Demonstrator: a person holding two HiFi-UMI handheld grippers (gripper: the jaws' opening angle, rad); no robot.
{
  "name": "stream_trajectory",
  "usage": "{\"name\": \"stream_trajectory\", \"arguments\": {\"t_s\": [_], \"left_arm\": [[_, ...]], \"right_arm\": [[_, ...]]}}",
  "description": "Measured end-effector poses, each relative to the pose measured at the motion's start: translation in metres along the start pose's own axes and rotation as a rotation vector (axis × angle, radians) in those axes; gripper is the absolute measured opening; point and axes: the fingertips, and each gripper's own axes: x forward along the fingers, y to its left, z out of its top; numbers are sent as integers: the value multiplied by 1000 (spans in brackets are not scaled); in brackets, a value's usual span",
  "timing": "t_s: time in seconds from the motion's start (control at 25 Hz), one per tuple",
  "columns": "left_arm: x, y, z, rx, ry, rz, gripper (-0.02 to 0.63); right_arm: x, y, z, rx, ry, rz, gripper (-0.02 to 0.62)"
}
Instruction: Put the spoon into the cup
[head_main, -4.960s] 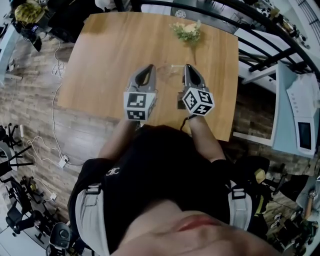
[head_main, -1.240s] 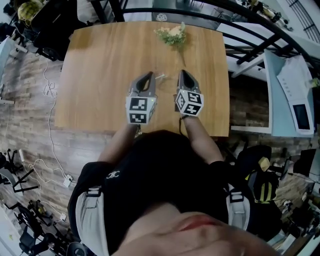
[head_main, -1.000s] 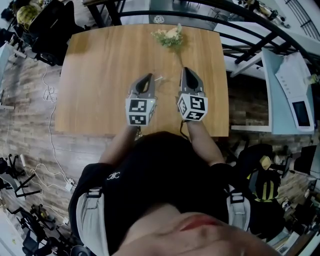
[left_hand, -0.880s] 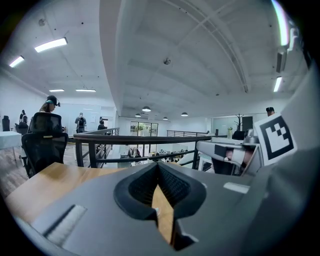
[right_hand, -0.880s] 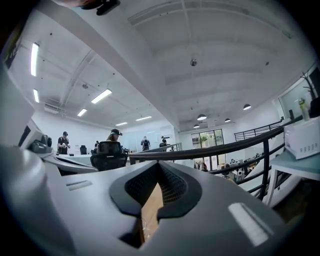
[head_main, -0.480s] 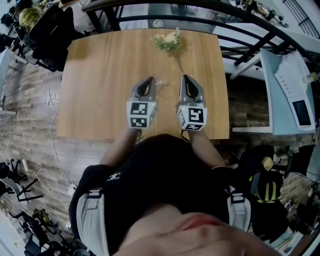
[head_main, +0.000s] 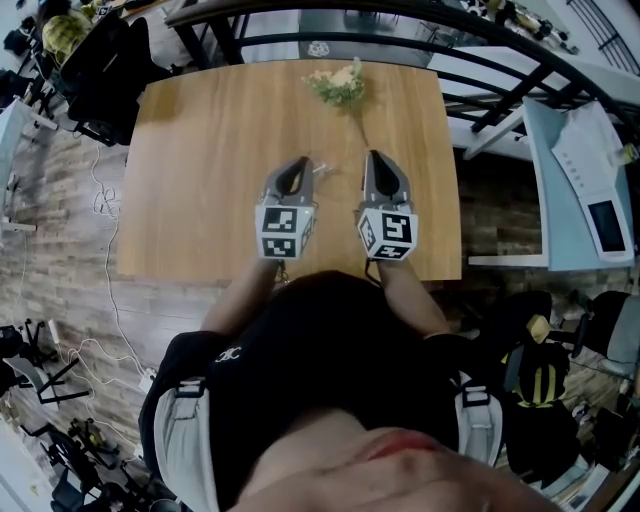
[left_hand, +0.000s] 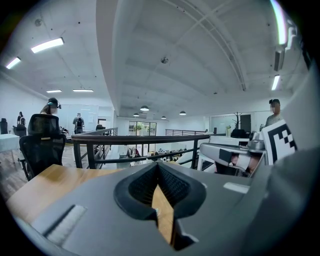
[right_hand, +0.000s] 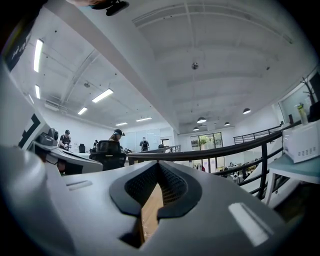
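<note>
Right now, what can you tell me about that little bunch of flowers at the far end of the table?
The bunch of flowers is small, with pale cream and white blooms among green leaves and a thin stem trailing back toward the person. It seems to lie flat on the wooden table, near the middle of its far edge, and no vase shows. Only the table touches it. The left gripper and right gripper sit short of it. I cannot tell whether it is real or artificial.

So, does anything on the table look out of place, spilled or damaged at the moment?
Nothing looks spilled or damaged. The one oddity is a bunch of flowers lying flat on the wooden table near its far edge, loose and with no vase in sight.
</note>
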Motion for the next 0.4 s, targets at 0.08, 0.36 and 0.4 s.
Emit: {"name": "stream_trajectory", "arguments": {"t_s": [0.08, 0.36, 0.4], "left_arm": [[0, 0, -1, -2, -1, 2, 12], [2, 1, -4, 0, 8, 5, 12], [2, 1, -3, 0, 3, 5, 12]], "right_arm": [[0, 0, -1, -1, 1, 2, -2], [2, 1, -3, -3, 7, 12, -2], [2, 1, -3, -6, 7, 13, -2]]}}
